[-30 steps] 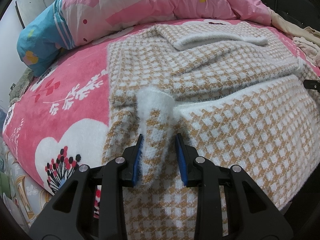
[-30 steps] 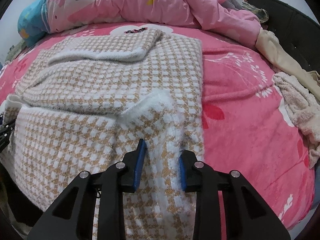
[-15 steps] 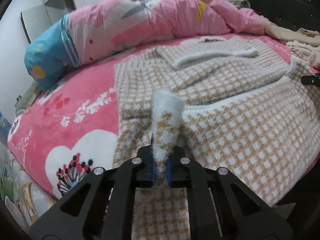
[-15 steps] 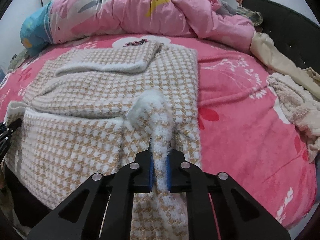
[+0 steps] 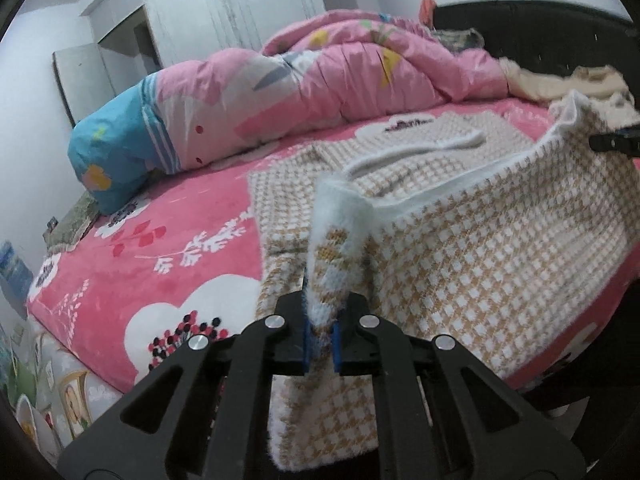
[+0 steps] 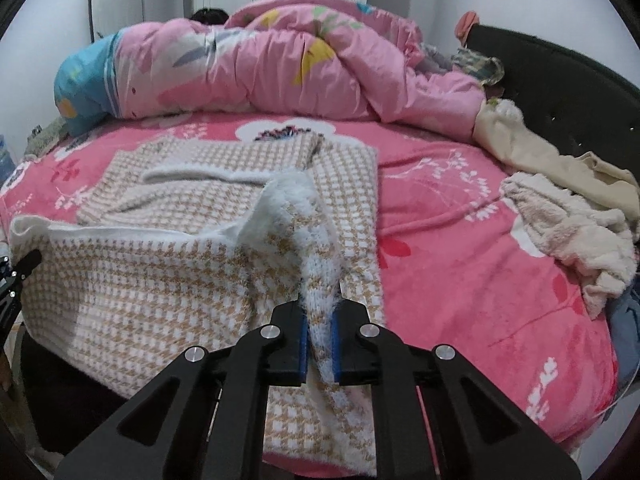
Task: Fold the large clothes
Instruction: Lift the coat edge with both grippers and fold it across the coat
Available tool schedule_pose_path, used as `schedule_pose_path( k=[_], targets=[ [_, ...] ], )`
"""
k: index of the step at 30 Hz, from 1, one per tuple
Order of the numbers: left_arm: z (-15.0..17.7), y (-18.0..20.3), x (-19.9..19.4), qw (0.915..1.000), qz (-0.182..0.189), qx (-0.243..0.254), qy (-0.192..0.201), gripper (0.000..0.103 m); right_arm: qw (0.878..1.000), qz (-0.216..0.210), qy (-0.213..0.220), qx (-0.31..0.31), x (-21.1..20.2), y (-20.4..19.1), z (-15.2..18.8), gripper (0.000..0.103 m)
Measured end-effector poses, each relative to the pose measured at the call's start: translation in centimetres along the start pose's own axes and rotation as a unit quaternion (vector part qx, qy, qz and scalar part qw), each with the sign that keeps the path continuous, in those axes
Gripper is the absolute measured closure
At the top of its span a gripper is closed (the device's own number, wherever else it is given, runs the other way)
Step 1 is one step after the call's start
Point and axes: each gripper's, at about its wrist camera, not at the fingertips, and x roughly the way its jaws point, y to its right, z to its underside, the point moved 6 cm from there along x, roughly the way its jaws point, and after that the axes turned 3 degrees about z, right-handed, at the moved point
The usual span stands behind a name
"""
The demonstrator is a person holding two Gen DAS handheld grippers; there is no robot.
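Sweater [image 5: 480, 248] lies on the pink bed [image 5: 160, 248], its near hem raised. Left gripper [image 5: 320, 338] and right gripper [image 6: 320, 344] each pinch a hem corner tight.

Open pink bedspread [image 6: 460, 240] right of the sweater [image 6: 160, 280]; bunched duvet [image 6: 280, 72] behind, clothes pile [image 6: 568, 232] at far right.

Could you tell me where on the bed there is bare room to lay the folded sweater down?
Bare pink floral blanket lies between the tan-and-white houndstooth knit sweater and the blue end of the rolled pink duvet. Another strip runs between the sweater and the cream fleece pile. The far side, under the duvet, is crowded.
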Motion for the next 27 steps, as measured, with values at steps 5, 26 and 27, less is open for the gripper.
schedule_pose_path(
  k=[5, 26, 27],
  targets=[
    [-1.0, -1.8, -1.4, 0.9989, 0.024, -0.035, 0.018, 0.096, 1.0, 0.005, 0.029, -0.005, -2.0, 0.0, -0.9, 0.095],
    [-16.7, -8.7, 6.5, 0.9953, 0.043, -0.033, 0.08, 0.097, 0.995, -0.016, 0.092, -0.019, 5.9, 1.2, -17.9, 0.095],
    [-17.6, -9.1, 8.3, 0.9961, 0.044, -0.028, 0.071, 0.097, 0.996, -0.017, 0.085, -0.021, 7.7, 1.1, -18.8, 0.095]
  ],
)
